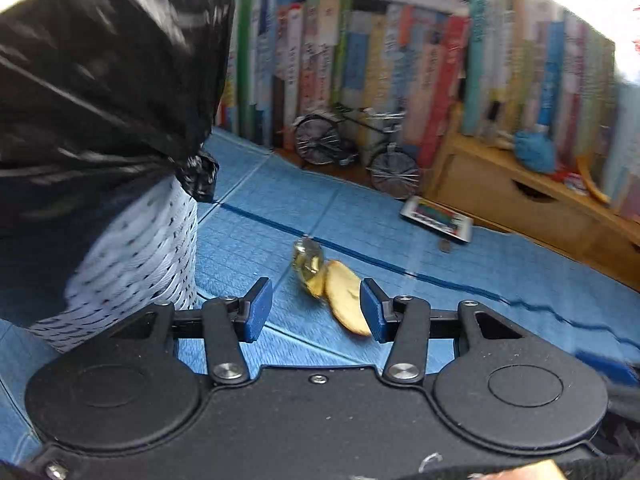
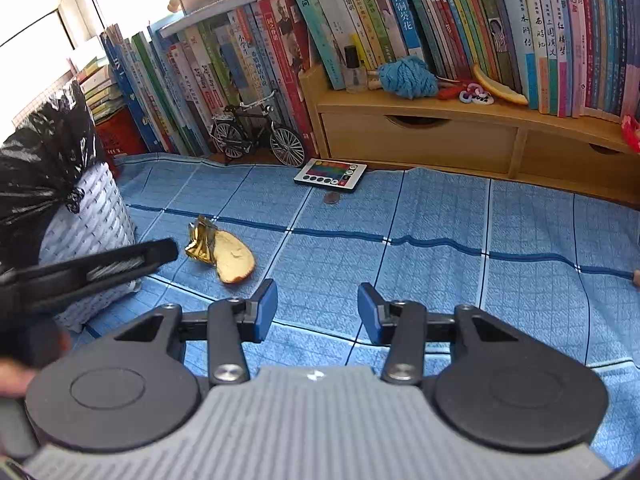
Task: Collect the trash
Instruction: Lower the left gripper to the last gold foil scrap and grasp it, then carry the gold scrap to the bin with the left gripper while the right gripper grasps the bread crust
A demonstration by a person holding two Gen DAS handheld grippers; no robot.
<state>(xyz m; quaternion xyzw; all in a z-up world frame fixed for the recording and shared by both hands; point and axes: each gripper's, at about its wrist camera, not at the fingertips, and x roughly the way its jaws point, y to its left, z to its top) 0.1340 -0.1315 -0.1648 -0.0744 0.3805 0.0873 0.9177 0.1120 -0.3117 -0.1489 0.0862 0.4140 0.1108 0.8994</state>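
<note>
At far left a white bin [image 2: 94, 216] lined with a black bag [image 2: 40, 160] stands on the blue-clothed surface [image 2: 400, 272]. Just right of it lie a gold wrapper [image 2: 200, 240] and a bread slice [image 2: 234, 260], touching. The left hand-held gripper [image 1: 316, 310] is open with the slice's near end between its pads; the right hand-held gripper [image 2: 318, 308] is open and empty.

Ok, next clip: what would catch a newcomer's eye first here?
Probably the peel slice and crumpled gold wrapper lying together on the blue checked cloth, the only litter there. To their left stands the white bin lined with a black bag. Behind, a model bicycle stands before a wall of books.
</note>
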